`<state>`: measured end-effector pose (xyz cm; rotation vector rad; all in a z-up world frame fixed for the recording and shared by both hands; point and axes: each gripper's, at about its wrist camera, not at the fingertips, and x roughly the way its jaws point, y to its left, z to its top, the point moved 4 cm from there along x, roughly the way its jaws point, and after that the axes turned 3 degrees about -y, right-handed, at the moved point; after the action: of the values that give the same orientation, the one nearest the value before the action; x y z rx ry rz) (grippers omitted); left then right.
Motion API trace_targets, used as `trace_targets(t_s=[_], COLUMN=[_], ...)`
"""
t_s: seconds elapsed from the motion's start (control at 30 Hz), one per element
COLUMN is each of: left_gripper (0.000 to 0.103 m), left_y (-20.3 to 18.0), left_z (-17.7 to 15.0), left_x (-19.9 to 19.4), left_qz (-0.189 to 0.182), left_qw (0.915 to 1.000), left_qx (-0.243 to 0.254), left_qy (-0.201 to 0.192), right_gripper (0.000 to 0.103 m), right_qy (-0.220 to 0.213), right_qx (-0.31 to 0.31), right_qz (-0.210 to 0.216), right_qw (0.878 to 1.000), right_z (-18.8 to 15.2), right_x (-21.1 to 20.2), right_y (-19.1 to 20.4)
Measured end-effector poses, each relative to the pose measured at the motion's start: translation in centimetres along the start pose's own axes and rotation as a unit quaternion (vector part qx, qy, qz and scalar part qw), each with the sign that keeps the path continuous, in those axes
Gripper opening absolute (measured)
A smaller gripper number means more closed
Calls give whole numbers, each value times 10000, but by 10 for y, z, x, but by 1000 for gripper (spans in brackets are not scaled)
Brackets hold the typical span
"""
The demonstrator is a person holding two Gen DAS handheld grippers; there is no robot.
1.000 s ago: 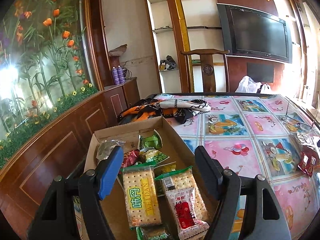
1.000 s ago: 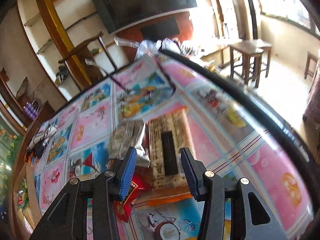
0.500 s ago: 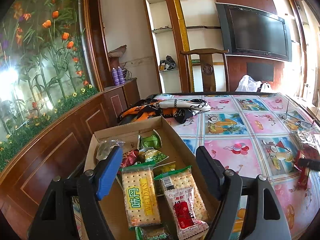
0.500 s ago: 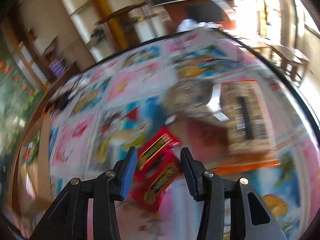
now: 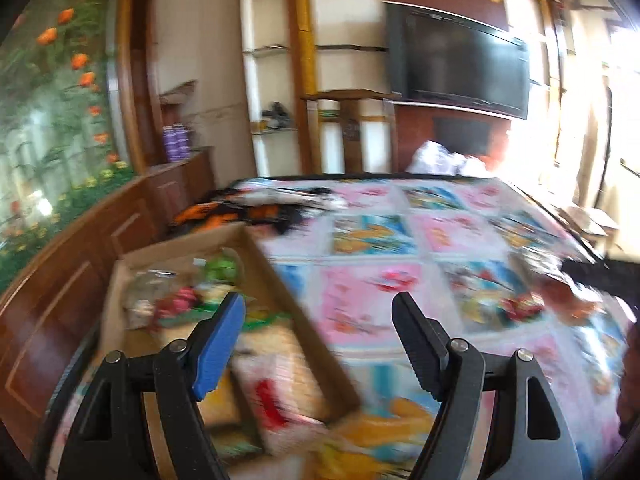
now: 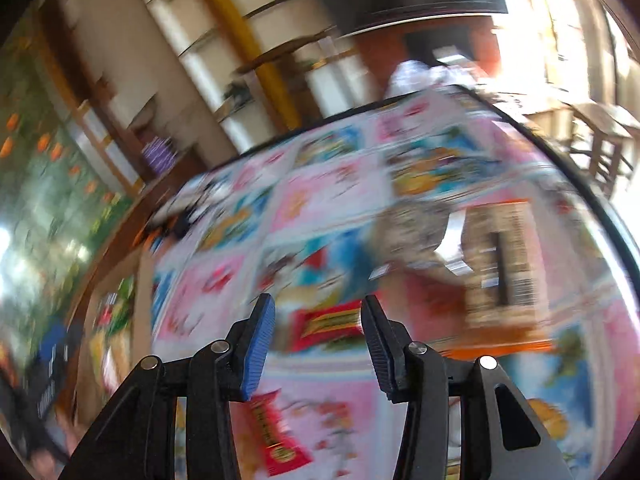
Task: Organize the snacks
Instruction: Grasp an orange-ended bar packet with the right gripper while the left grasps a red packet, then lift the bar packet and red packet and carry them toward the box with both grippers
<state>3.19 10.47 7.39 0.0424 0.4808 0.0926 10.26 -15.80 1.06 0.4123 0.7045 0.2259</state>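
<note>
A cardboard box [image 5: 304, 304] holding several snack packs sits at the table's left side, under and left of my left gripper [image 5: 320, 332]. That gripper is open with nothing between its fingers. In the right wrist view a red snack packet [image 6: 326, 326] lies on the patterned tablecloth [image 6: 320, 196], in line with the gap of my right gripper [image 6: 316, 320]. The pads do not press on it. A second red packet [image 6: 276, 436] lies under the left finger. A barcoded cracker pack [image 6: 504, 264] and a silvery packet [image 6: 412, 236] lie further right. Both views are blurred.
A wooden chair [image 5: 352, 128] and a white plastic bag [image 5: 436, 158] stand past the table's far edge. An orange and black cloth [image 5: 248, 212] lies behind the box. A wooden cabinet [image 5: 80, 280] runs along the left, and stools [image 6: 600, 140] stand off the right edge.
My left gripper has swung right, so the box now sits lower left. My right gripper has swung left from the cracker pack to the red packets and rolled.
</note>
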Motion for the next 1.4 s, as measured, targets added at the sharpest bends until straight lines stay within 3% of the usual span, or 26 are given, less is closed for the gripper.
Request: trace_targets(t_s=[0.1,0.17,0.23,0.33,0.53,0.57,0.63,0.7,0.83,0.9,0.97,1.0,1.1,1.13,1.27,1.3,1.37,1.4], left_gripper=[75,75,75,75,73,69,51,41,33,21,18,18,17,17,17,17,17,18], left_y=[-42,-73,-101,-120,-143,-145,-149,-150,-151,-151,-150,-149,-147,-146,-144,-143,-143,-143], left_z=[-5,-16,-30,-44,-55,-56,-58,-59,-58,-58,-58,-58,-58,-57,-57,-57,-57,-57], left_x=[0,8,19,30,45,48,55,62,67,66,66,66,65,66,67,67,67,67], left_qz=[-650,-1245,-1526,-1415,-1073,-1010,-965,-873,-779,-759,-728,-748,-767,-779,-741,-738,-722,-712], left_qw=[9973,9886,9785,9739,9755,9755,9744,9741,9778,9784,9791,9791,9790,9787,9791,9791,9793,9793], left_qx=[96,20,-15,-4,318,386,448,513,720,799,821,823,764,746,721,714,730,738], left_qy=[320,847,1390,1774,1892,1915,1983,2021,1805,1749,1711,1705,1730,1744,1754,1754,1747,1743], right_gripper=[48,48,48,48,47,47,47,47,47,47,46,38,32,20,18,20,36,56], right_qy=[-219,-276,-317,-301,-227,-176,4,131,128,43,25,32,71,77,157,145,122,101], right_qx=[346,445,524,561,721,708,647,437,-55,-256,-490,-544,-724,-796,-1032,-1065,-1027,-985], right_qz=[-256,-387,-631,-1053,-1402,-1455,-1460,-1592,-2051,-2180,-2335,-2366,-2415,-2449,-2443,-2467,-2479,-2484], right_qw=[9988,9979,9961,9924,9872,9867,9872,9862,9787,9756,9711,9701,9677,9662,9641,9631,9633,9636], right_z=[11,20,23,23,26,25,24,22,23,25,25,25,23,21,13,13,14,15], right_x=[-16,-21,-28,-35,-38,-34,-19,-6,12,16,19,19,16,15,15,16,16,14], right_y=[-26,-37,-52,-73,-105,-107,-107,-102,-91,-87,-82,-81,-75,-73,-58,-56,-55,-56])
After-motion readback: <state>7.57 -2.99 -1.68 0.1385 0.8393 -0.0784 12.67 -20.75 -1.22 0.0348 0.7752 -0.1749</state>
